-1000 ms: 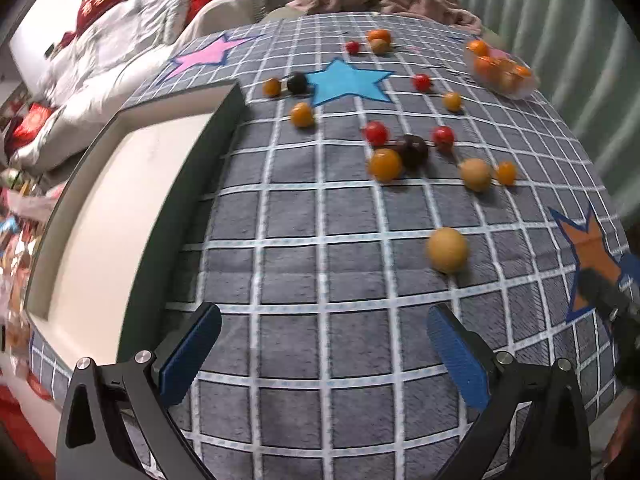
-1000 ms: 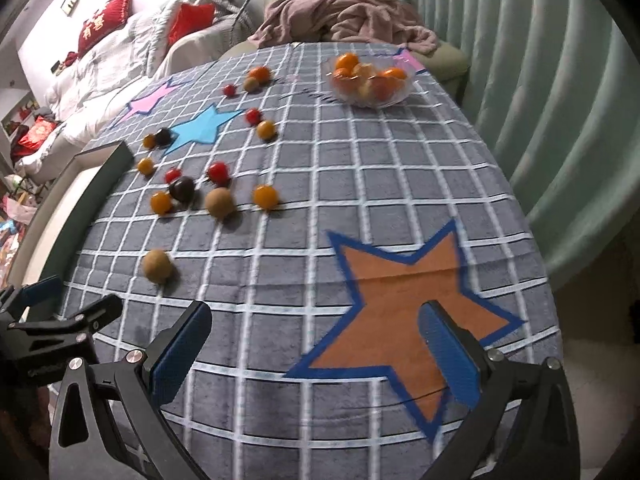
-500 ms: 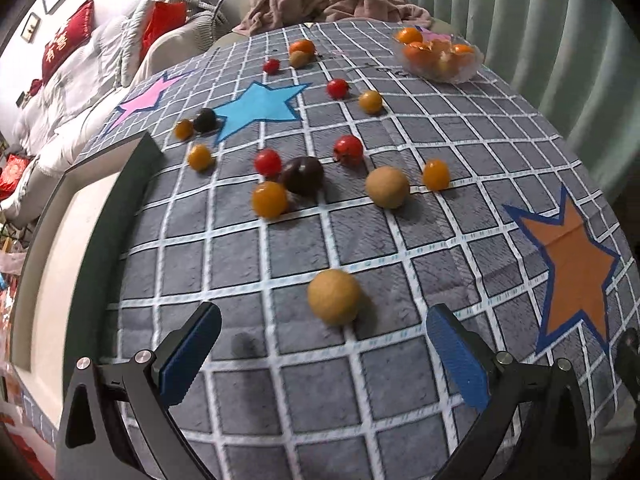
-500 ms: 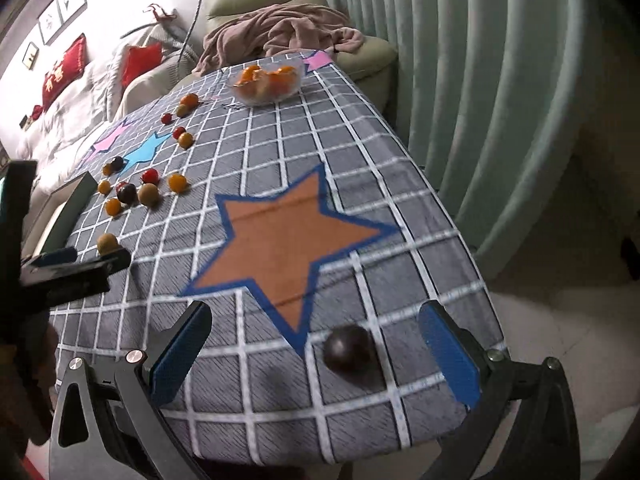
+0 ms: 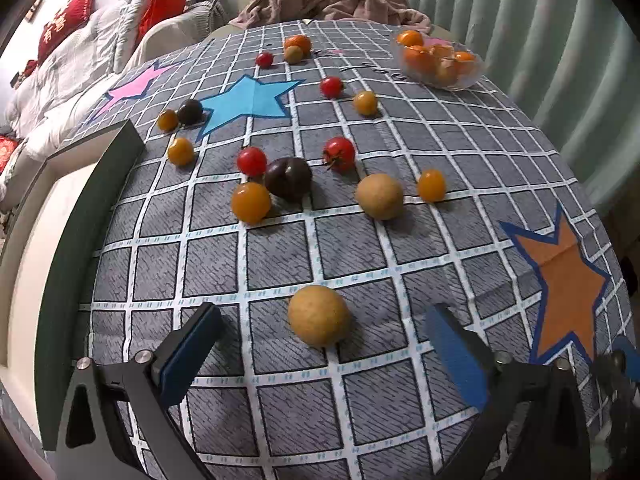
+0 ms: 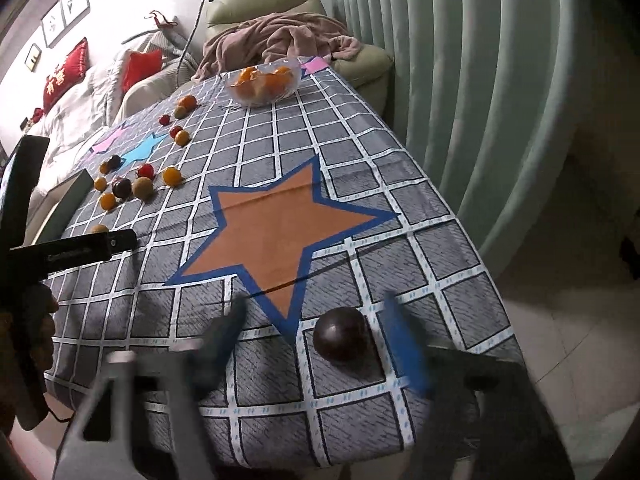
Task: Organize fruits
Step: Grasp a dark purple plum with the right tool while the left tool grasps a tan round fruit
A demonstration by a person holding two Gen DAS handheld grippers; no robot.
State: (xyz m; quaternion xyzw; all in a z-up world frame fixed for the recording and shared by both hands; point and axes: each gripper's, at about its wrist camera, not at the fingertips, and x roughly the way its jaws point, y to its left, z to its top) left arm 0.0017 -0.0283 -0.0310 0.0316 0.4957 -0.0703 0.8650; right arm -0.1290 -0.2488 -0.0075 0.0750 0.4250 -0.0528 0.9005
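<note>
We have the dark plum (image 6: 340, 334) near the table's (image 6: 420, 184) near right corner, lying between the closing right tongs (image 6: 316, 334), not yet pinched. The tan fruit (image 5: 319, 315) sits just ahead of our left tongs (image 5: 320, 332), also closing, untouched.
</note>
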